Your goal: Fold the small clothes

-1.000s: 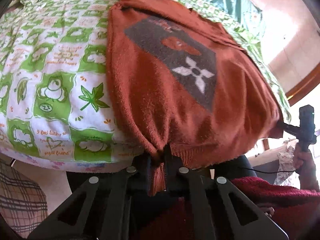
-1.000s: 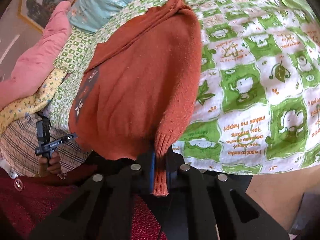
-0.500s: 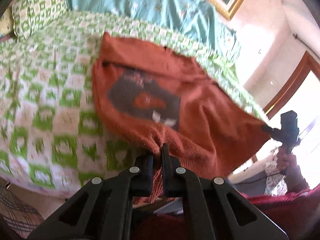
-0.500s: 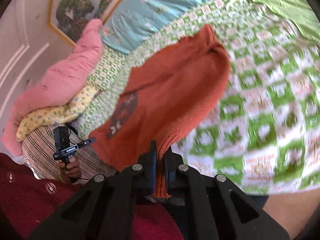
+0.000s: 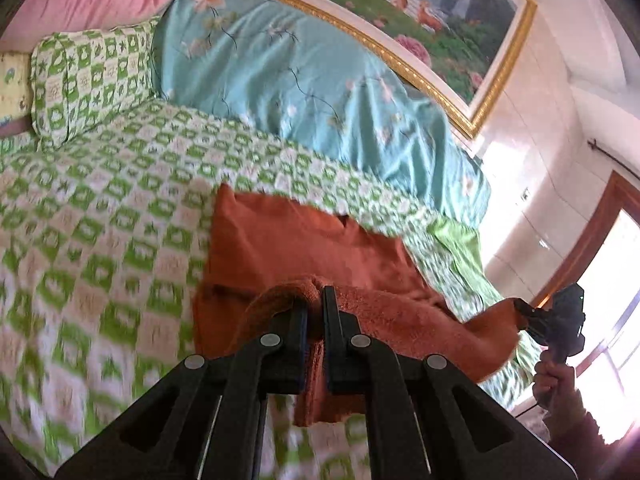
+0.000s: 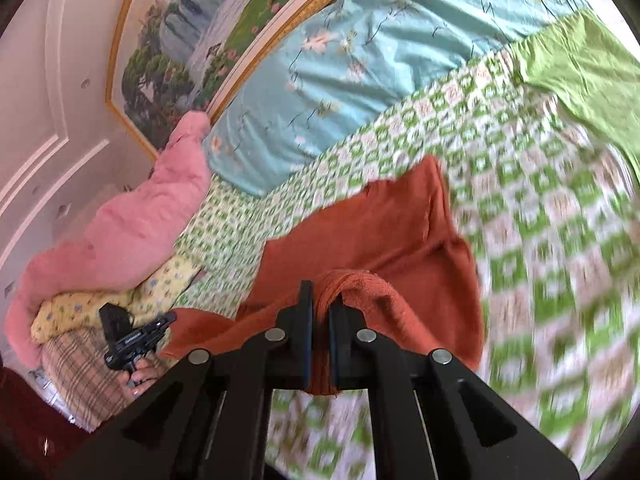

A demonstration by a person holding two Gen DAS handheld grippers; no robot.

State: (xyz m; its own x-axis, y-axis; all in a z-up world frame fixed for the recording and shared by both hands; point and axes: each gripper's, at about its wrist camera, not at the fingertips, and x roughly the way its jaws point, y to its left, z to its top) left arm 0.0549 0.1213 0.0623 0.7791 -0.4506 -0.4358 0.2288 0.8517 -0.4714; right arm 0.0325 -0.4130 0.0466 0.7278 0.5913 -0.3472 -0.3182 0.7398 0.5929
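Note:
A rust-orange knit sweater (image 5: 304, 248) lies on the green-and-white checked bedspread (image 5: 100, 220), its far part flat and its near hem lifted and carried over it. My left gripper (image 5: 316, 312) is shut on the hem's left corner. My right gripper (image 6: 322, 308) is shut on the hem's other corner; the sweater (image 6: 380, 232) also shows there. Each gripper shows in the other's view, the right one (image 5: 560, 320) at the far right, the left one (image 6: 132, 336) at the lower left. The sweater's dark front patch is hidden under the fold.
A turquoise floral quilt (image 5: 300, 80) lies along the far side under a gold-framed picture (image 5: 420, 12). A pink blanket (image 6: 132, 216) and a checked pillow (image 5: 92, 80) sit at the left. A plain green cloth (image 6: 580, 64) lies at the right.
Both grippers have lifted the sweater's hem off the bed's near edge and carried it forward over the body. The dark patch has gone out of sight under the fold.

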